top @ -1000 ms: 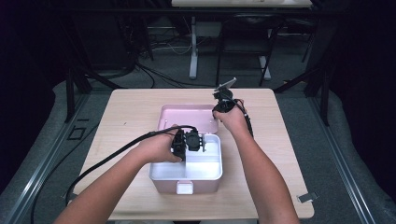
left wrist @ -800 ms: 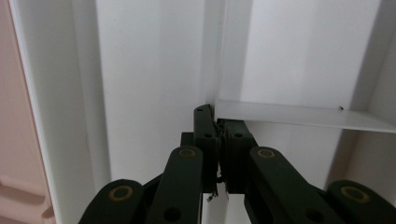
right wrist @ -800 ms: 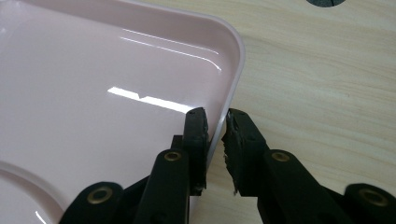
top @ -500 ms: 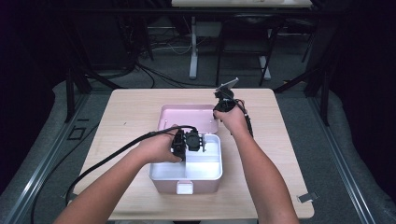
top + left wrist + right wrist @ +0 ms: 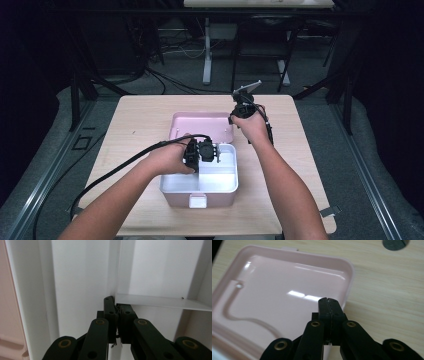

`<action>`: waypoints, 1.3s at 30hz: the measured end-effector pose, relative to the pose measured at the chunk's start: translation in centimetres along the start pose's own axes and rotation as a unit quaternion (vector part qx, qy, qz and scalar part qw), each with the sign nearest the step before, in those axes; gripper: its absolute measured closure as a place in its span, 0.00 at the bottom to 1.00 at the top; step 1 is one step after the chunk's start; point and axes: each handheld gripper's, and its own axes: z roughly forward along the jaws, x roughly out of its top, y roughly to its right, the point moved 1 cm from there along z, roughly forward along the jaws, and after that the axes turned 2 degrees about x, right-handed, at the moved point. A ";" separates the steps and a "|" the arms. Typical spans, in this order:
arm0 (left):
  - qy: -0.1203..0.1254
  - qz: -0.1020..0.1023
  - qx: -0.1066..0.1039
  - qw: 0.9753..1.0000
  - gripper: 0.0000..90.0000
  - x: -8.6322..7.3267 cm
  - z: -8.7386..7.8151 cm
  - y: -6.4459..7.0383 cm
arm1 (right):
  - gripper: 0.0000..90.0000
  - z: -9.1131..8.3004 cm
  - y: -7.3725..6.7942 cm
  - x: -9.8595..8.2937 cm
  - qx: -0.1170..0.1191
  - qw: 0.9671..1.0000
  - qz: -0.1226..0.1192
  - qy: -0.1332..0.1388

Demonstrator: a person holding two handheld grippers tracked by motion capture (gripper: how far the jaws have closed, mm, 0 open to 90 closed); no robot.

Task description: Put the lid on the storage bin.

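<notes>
Inside the white box [image 5: 220, 175], left tongs [image 5: 200, 152] pinch its divider [image 5: 160, 301].

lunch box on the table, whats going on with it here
A person works at a wooden table with tongs in each hand. The left tongs reach down into the open white lunch box, shut right at the divider between its compartments. The right tongs are shut too, over the near edge of the pink lid, which lies inside-up on the table behind the box. Whether they pinch the lid's rim isn't clear. The box looks empty.
</notes>
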 end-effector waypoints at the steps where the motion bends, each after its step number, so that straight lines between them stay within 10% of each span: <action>1: 0.000 0.000 0.000 1.000 0.96 0.0 0.0 0.0 | 1.00 -0.2 -0.3 0.0 -0.003 1.000 -0.006 0.000; 11: 0.000 0.001 0.000 1.000 0.96 0.0 0.0 0.0 | 0.87 1.4 -0.4 0.3 -0.080 0.997 -0.018 -0.011; 39: -0.002 0.001 0.001 1.000 0.96 0.0 0.0 0.0 | 0.92 4.0 1.9 0.4 -0.034 0.996 0.072 -0.042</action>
